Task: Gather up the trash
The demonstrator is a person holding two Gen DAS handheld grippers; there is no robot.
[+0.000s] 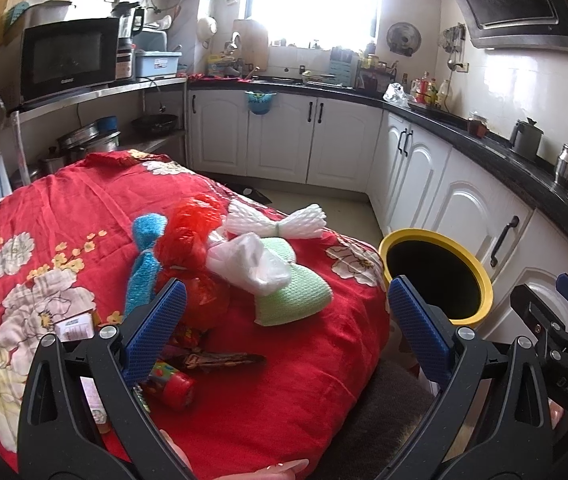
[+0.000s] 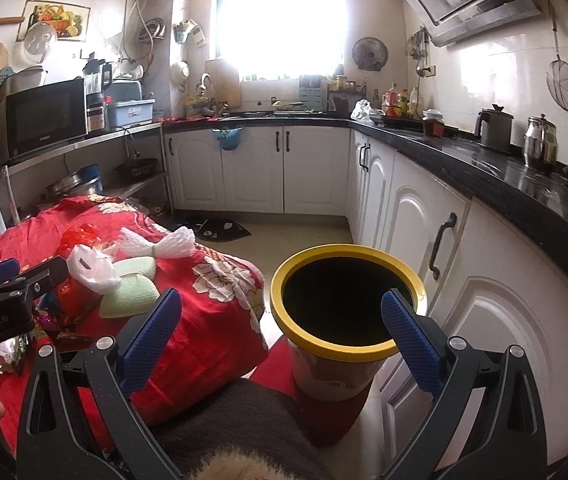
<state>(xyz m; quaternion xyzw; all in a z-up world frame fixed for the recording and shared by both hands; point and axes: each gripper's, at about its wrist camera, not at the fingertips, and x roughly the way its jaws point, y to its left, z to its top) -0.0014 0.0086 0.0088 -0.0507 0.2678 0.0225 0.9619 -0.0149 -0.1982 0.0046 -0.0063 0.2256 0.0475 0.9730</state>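
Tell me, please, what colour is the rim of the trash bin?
Yellow; the bin's rim shows best in the right wrist view.

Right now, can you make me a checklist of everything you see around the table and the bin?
Surface: table under a red floral cloth.
Job's things: red plastic bag, white plastic bag, white foam net, green foam pad, blue foam net, red snack can, dark wrapper.
Bin: yellow-rimmed trash bin stands beside the table, looks empty.
Clutter: small boxes at the table's left edge.
Grippers: left gripper open, empty; right gripper open, empty.
Cables: nothing seen near the table.
Surroundings: white cabinets, black countertop, microwave.
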